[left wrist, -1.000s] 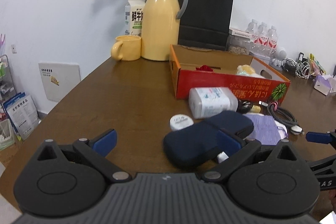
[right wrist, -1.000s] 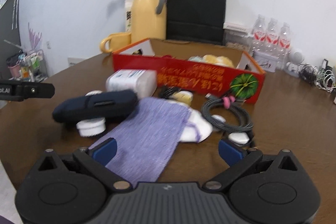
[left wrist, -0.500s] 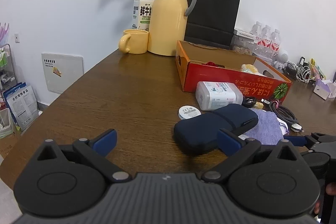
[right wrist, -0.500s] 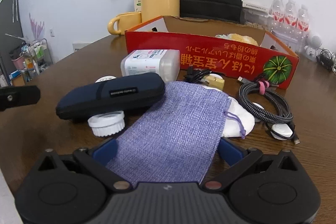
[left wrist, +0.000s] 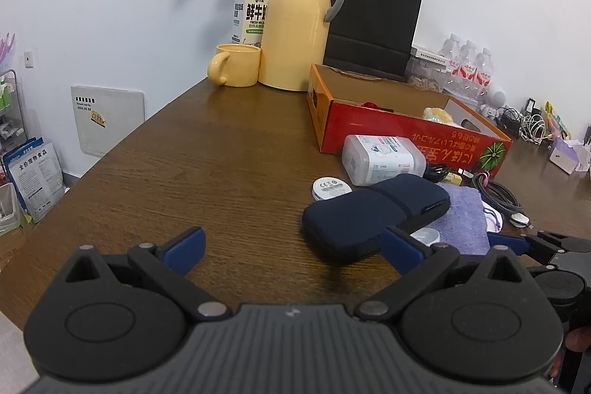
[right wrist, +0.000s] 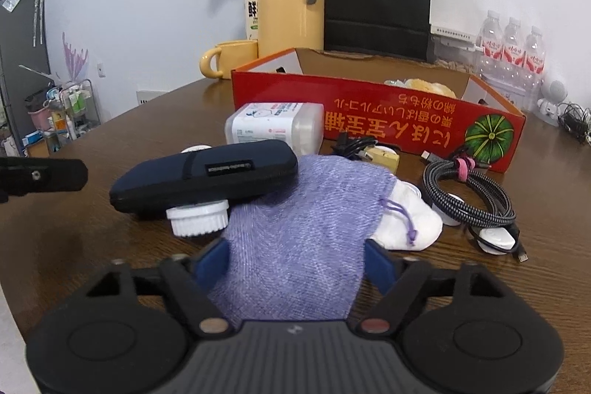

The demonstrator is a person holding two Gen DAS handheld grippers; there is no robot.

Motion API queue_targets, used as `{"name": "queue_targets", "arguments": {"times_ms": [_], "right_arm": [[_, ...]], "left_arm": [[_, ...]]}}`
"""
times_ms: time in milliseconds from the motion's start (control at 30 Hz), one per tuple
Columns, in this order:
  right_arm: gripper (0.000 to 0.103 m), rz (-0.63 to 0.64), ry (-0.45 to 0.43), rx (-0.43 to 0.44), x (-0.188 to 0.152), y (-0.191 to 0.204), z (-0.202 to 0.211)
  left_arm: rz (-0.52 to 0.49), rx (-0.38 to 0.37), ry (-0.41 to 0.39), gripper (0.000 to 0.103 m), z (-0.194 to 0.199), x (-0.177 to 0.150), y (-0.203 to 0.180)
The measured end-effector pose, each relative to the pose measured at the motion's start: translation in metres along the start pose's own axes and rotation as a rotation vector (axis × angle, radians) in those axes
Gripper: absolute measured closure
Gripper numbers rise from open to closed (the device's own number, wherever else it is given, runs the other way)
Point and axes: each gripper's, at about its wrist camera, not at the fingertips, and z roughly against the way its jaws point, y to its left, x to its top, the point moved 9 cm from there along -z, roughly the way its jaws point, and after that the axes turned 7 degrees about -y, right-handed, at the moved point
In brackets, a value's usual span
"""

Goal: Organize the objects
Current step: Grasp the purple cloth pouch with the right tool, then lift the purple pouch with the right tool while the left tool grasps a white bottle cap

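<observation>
A purple cloth pouch (right wrist: 299, 224) lies on the brown table, its near end between the fingers of my right gripper (right wrist: 297, 263), which is open and straddles it. A dark blue zip case (right wrist: 203, 174) rests partly on the pouch and on a white round lid (right wrist: 197, 218). My left gripper (left wrist: 295, 248) is open and empty, just left of the case (left wrist: 373, 209). A red cardboard box (right wrist: 376, 120) stands behind, with a white plastic tub (right wrist: 275, 128) lying in front of it.
A coiled braided cable (right wrist: 469, 191) and a white cloth (right wrist: 410, 224) lie right of the pouch. A yellow jug (left wrist: 299, 24), yellow mug (left wrist: 234, 65), milk carton, flowers, black paper bag (left wrist: 373, 24) and water bottles (right wrist: 511, 50) stand at the back. The table edge runs along the left.
My right gripper has moved forward over the pouch and its fingers have narrowed around it. My left gripper has drawn back and left, away from the blue case.
</observation>
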Motion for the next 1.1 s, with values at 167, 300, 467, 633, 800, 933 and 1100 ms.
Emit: {"name": "queue_targets", "arguments": {"times_ms": [167,300,467,633,800,933,1100], "right_arm": [[0.075,0.030,-0.038,0.026,0.000,0.008,0.006],[0.091,0.038,-0.054,0.033,-0.001,0.011,0.011],[0.093,0.004,-0.091,0.032,0.001,0.002,0.023],[0.093,-0.008,-0.135,0.023,0.005,-0.008,0.038],[0.094,-0.030,-0.203,-0.025,0.014,-0.030,0.060],[0.094,-0.047,-0.245,-0.059,0.023,-0.050,0.075],[0.094,-0.067,-0.254,-0.075,0.021,-0.067,0.082]], "left_arm": [[-0.006,-0.006,0.009,0.000,-0.001,-0.002,-0.004],[-0.017,-0.016,0.016,0.000,-0.002,-0.004,-0.009],[-0.033,-0.029,0.020,0.000,-0.002,-0.006,-0.017],[-0.049,-0.038,0.027,0.000,-0.002,-0.008,-0.026],[-0.070,-0.057,0.033,0.000,-0.003,-0.011,-0.040],[-0.087,-0.079,0.043,0.000,-0.006,-0.015,-0.055],[-0.112,-0.108,0.054,0.000,-0.010,-0.023,-0.077]]}}
